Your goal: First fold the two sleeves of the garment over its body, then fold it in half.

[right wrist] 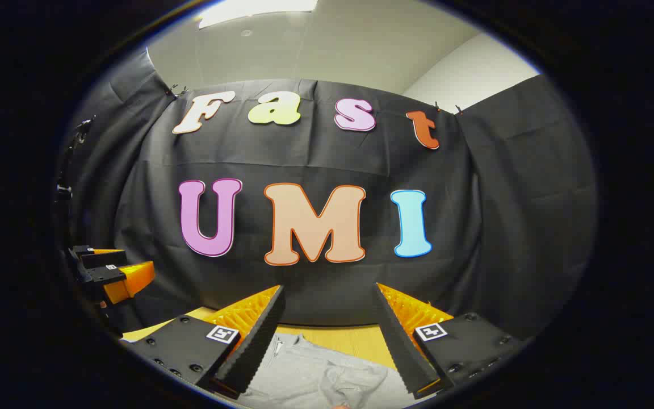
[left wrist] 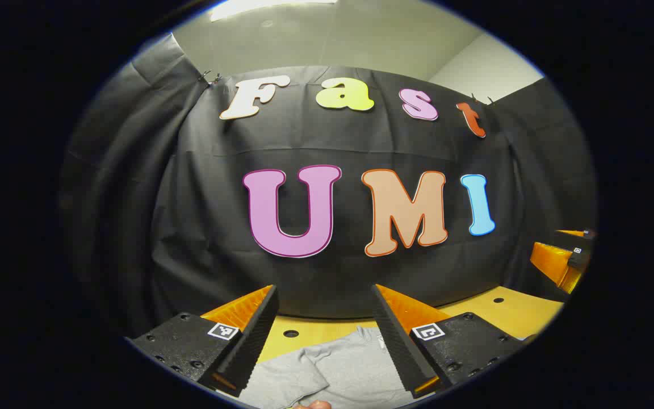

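Left gripper view showed the left gripper [left wrist: 325, 335] held level above a pale wooden table [left wrist: 503, 312], its jaws spread wide with nothing between them. Below it lay the soft grey knit garment [left wrist: 332, 369], rumpled, with a fold line running across the cloth. At the right edge of that view the right gripper [left wrist: 568, 255] stood well apart.

In the right gripper view, the right gripper [right wrist: 328, 335] was likewise wide and empty, hovering over the same grey garment [right wrist: 315, 372], where a short zip at the neck and loose creases showed. The left gripper [right wrist: 111, 270] appeared at the far left.

Judged from these views, the state of the sleeves could not be told: too little of the cloth was visible. Neither claw touched the fabric, so folding work probably remained.

The cloth looked like limp, matte jersey that would drape and slip. The table was smooth, with small dark round holes. The fingers [left wrist: 256, 335] had ridged inner faces, suited to pinching thin fabric.
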